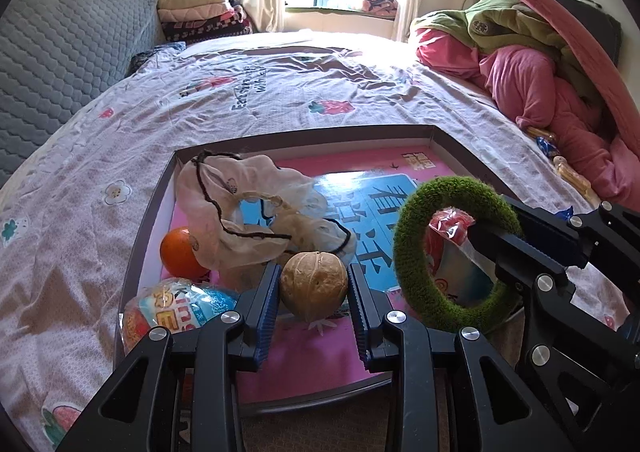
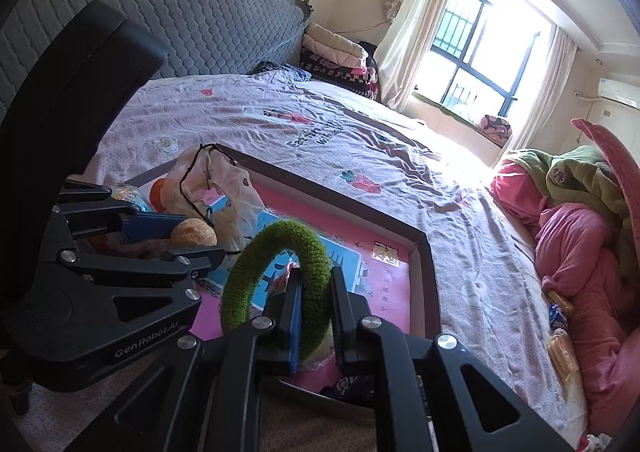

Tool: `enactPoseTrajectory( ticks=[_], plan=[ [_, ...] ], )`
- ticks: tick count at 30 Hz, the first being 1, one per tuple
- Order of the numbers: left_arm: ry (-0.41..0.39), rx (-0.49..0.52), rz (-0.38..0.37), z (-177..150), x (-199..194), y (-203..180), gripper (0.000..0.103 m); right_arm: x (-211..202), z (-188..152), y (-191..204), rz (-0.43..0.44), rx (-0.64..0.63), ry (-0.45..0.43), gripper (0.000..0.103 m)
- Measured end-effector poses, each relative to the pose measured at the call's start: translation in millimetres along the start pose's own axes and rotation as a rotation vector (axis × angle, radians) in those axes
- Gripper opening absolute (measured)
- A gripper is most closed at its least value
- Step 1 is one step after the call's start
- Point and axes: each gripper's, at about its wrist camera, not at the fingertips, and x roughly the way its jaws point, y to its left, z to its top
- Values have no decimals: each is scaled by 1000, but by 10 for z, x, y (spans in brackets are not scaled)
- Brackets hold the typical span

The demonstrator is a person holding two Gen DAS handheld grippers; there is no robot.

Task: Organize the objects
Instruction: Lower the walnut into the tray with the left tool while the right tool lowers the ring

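Note:
A shallow box lid [image 1: 448,140] with a pink and blue printed floor lies on the bed; it also shows in the right wrist view [image 2: 420,240]. My left gripper [image 1: 313,284] is shut on a tan walnut-like ball [image 1: 313,284], seen too in the right wrist view [image 2: 193,233]. My right gripper [image 2: 314,300] is shut on a fuzzy green ring [image 2: 276,240], held upright over the box; the ring also shows in the left wrist view [image 1: 416,276]. In the box lie an orange [image 1: 178,252], a crumpled clear bag with black string [image 1: 248,212], and a snack cup [image 1: 176,308].
A red-and-white snack packet [image 1: 452,252] lies in the box behind the ring. A pile of pink and green blankets [image 1: 532,84] sits at the right of the bed, with wrapped snacks [image 2: 560,336] beside it. A grey quilted headboard [image 1: 60,52] stands at the left.

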Motion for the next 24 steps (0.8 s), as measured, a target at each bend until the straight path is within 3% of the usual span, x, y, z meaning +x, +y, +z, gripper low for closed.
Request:
enactPoseTrajectory(
  ticks=[20,24],
  plan=[
    [34,-5,-2,-80,56,-21,34,3,-45,16,7,-14,-9,13],
    [42,-18,-1,-85,65,16,34,-25,-29,30,19,-19,-25,20]
  ],
)
